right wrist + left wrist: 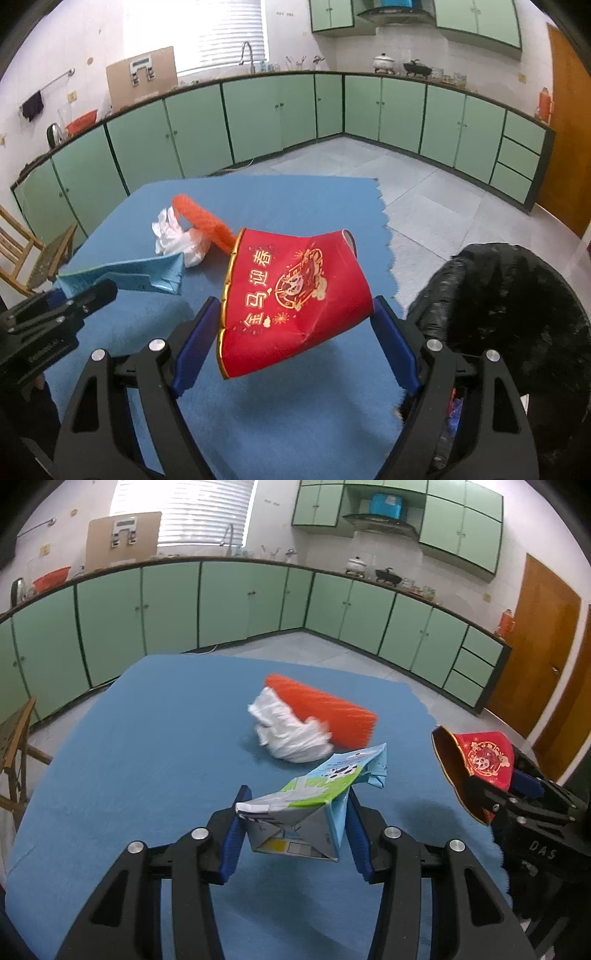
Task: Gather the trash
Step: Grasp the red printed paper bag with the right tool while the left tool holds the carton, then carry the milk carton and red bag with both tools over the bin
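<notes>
My left gripper (297, 794) is shut on a crushed blue-and-green milk carton (295, 827), held a little above the blue tablecloth (147, 757). My right gripper (295, 301) is shut on a dented red paper cup (295, 295) with a gold rim and gold lettering, also held off the cloth. In the left wrist view the red cup (484, 760) and right gripper (491, 797) are at the right edge. In the right wrist view the carton (125, 273) and left gripper (92, 295) are at the left. A crumpled white wad (291, 731) lies against an orange block (325, 709) mid-table.
A bin lined with a black bag (509, 295) stands just off the table's right side, close to my right gripper. A wooden chair (22, 254) is at the left. Green kitchen cabinets (258, 114) run along the far walls, with tiled floor (424, 206) between.
</notes>
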Motion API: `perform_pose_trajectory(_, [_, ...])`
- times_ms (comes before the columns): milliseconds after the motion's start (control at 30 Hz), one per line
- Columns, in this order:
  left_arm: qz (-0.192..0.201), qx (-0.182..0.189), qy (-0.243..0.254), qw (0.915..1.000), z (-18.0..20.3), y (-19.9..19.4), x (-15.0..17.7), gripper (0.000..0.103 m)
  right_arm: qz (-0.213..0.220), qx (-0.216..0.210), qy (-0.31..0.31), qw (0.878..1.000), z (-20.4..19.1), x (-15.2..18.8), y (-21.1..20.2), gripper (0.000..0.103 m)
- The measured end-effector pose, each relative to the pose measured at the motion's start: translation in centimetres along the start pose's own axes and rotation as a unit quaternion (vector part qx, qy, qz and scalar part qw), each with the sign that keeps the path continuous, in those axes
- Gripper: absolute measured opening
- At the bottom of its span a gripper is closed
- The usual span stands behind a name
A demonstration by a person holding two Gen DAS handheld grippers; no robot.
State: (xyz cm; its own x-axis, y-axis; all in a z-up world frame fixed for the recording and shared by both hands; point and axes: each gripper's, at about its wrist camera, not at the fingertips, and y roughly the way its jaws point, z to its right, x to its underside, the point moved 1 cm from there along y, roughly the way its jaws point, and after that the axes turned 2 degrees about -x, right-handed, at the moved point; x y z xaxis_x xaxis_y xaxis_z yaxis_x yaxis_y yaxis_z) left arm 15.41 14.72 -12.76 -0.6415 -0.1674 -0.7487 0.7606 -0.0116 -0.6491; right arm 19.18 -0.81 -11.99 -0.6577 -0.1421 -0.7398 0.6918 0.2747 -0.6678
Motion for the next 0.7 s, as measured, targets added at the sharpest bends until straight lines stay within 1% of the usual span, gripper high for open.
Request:
perform_pose_trajectory(167, [0.010, 0.014, 0.010, 0.9998, 1.9, -1.2, -0.6, 0.048, 0.017, 0.014, 0.007, 1.000, 1.4, 0.0, -2.5, 0.079])
perform_pose_trajectory(300, [0.025, 0.032, 0.024, 0.9989, 4.1, -2.1, -1.4, 0.048, 0.033, 0.031, 0.019, 0.999, 3.6, 0.3, -4.9, 0.079])
perform_pose_trajectory(400, [0.035, 0.051, 0.037, 0.9974, 6.5, -2.6, -1.9, 0.048, 0.044, 0.046, 0.035, 0.997, 5.7, 0.6, -6.7, 0.079])
perform_pose_trajectory(467, [0.040, 0.063, 0.045, 0.9962, 8.0, -2.7, -2.2, 0.048, 0.052, 0.064, 0.043, 0.996, 7.5, 0.8, -8.0, 0.079])
perform_pose_trajectory(700, [0.052, 0.113, 0.077, 0.9893, 14.7, -2.3, -3.3, 0.048, 0.071, 0.113, 0.074, 0.988, 13.3, 2.0, -11.5, 0.079])
